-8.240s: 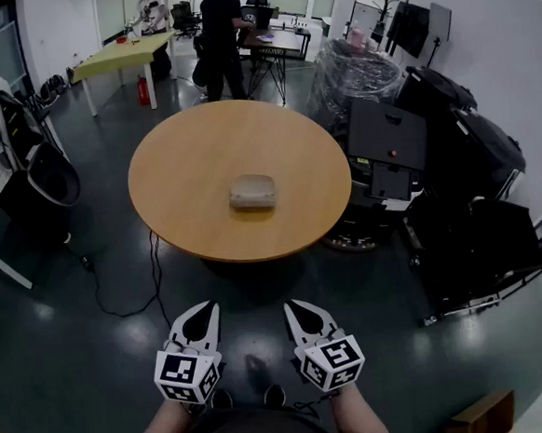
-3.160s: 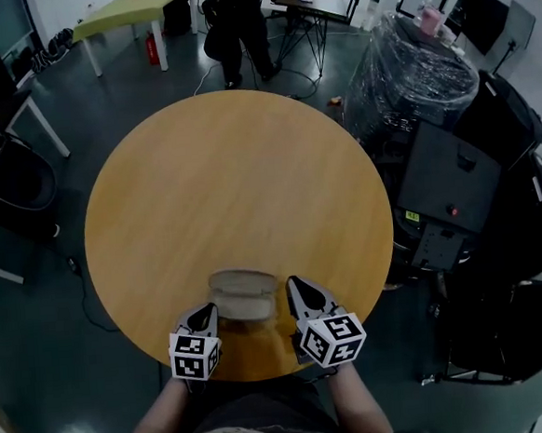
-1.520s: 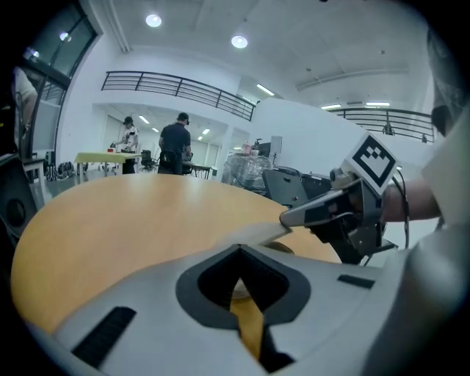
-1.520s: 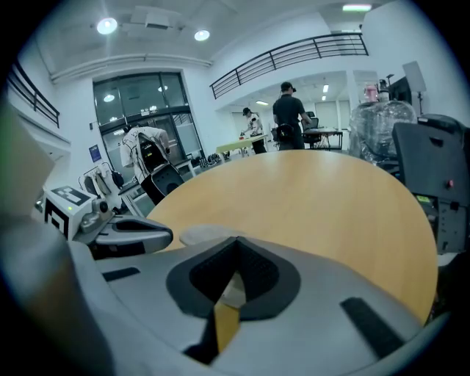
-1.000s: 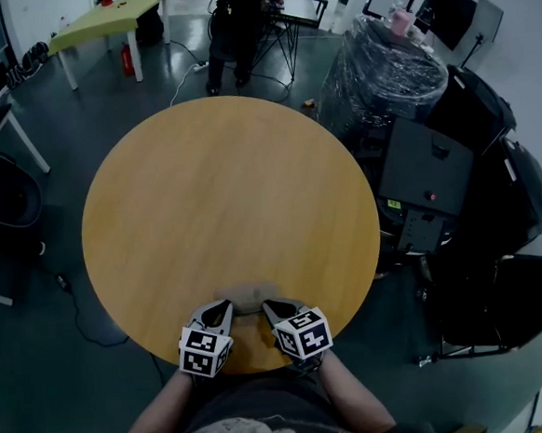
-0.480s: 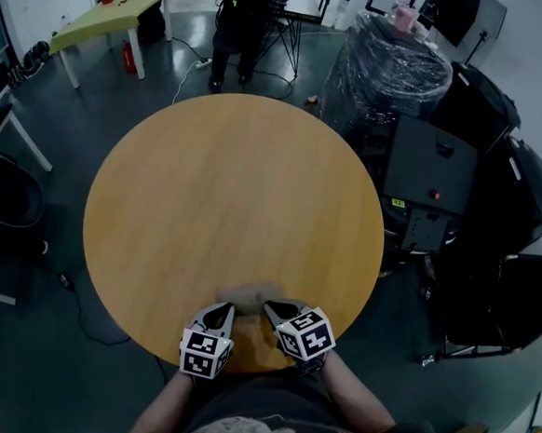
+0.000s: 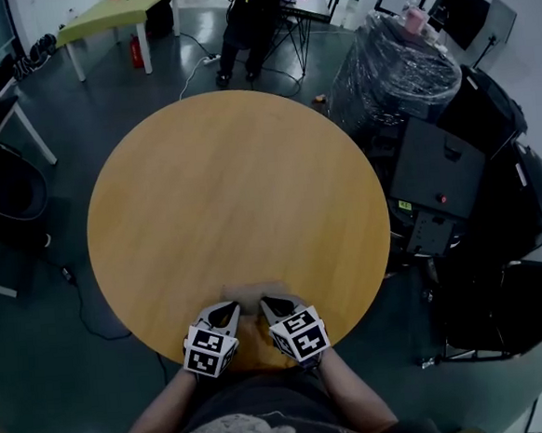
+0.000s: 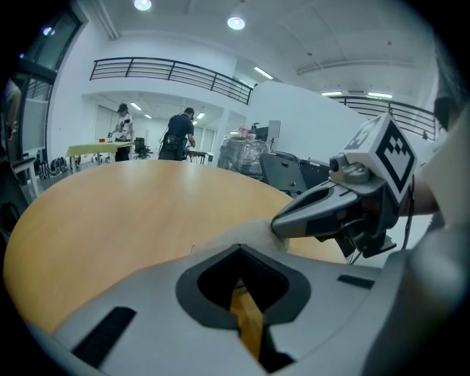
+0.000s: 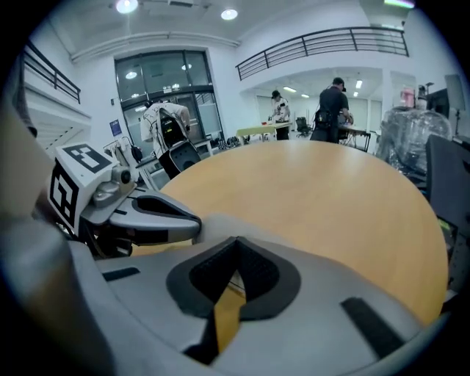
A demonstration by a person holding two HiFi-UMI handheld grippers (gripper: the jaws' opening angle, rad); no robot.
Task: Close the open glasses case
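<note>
Fingers of the left gripper (image 8: 239, 253) are lying together, leaving only a thin slit with the tabletop showing through it, and they are holding nothing. The right gripper (image 9: 235, 246) is showing the same closed pair, with nothing between them either.

The glasses case (image 7: 253, 294) is sitting just beyond both pairs of tips, near the table edge closest to the person. The left gripper is lying at its left and the right gripper at its right. In the left gripper view the right gripper's tip is touching the pale case at its right end. In the right gripper view the left gripper's tip is reaching the case's left end. The case is looking low and blurred, and no view is showing whether its lid is fully down.

One case is lying on one round wooden table (image 7: 231, 186), and two grippers are meeting at it. Far behind the table, a person in dark clothes (image 8: 178, 136) and a second person (image 8: 121, 125) are standing beside one green table (image 7: 110, 16). One plastic-wrapped bundle (image 7: 395, 66) is standing to the right of the round table.
</note>
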